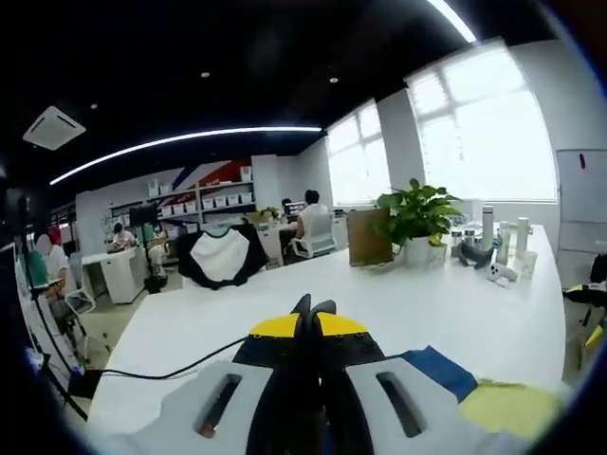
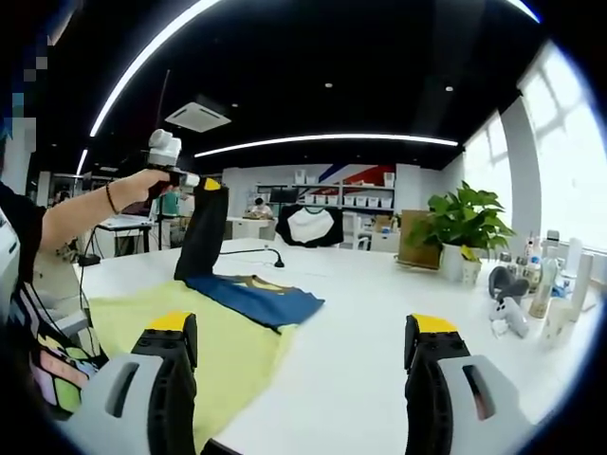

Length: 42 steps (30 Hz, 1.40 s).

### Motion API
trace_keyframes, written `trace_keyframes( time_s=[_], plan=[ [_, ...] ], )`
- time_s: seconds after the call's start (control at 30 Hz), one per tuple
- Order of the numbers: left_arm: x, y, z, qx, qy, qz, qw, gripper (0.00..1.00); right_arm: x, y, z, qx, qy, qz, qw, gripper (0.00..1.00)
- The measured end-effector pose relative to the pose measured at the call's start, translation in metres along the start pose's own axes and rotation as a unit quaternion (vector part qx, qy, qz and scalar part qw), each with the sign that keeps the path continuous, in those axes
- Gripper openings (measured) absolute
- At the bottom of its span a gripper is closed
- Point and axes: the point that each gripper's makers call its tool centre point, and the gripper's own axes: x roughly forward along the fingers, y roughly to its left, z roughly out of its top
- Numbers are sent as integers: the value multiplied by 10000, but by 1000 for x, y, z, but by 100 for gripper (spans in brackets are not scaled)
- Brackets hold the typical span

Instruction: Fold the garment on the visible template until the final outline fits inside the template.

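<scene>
The right gripper (image 2: 302, 353) hangs over the white table (image 2: 379, 313), jaws wide apart. Off to the left, the left gripper (image 2: 207, 186) lifts the garment's black sleeve (image 2: 201, 232) above the yellow template (image 2: 228, 355).

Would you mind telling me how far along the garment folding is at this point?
Early stage. The left gripper, shut on the garment, lifts its dark sleeve off the white table; the rest lies partly on the yellow template. The right gripper is open and idle. No finished fold shows; folding it inside the template remains.
</scene>
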Motion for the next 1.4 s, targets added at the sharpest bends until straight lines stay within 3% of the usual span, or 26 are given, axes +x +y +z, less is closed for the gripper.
trace_keyframes(
  time_s=[0.27,0.5,0.97,1.4],
  plan=[
    [24,-47,-21,89,206,-408,9989,5,-2,-7,-1,14,12,-100,9999,93],
    [37,-82,-53,130,390,-750,9963,5,-3,-8,-2,22,19,-99,9999,93],
    [62,-130,-110,44,748,-1238,9895,6,1,-7,-6,40,71,-72,9999,93],
    [69,-152,-153,-95,1059,-1338,9853,7,-2,-9,-6,76,71,-93,9999,93]
  ],
)
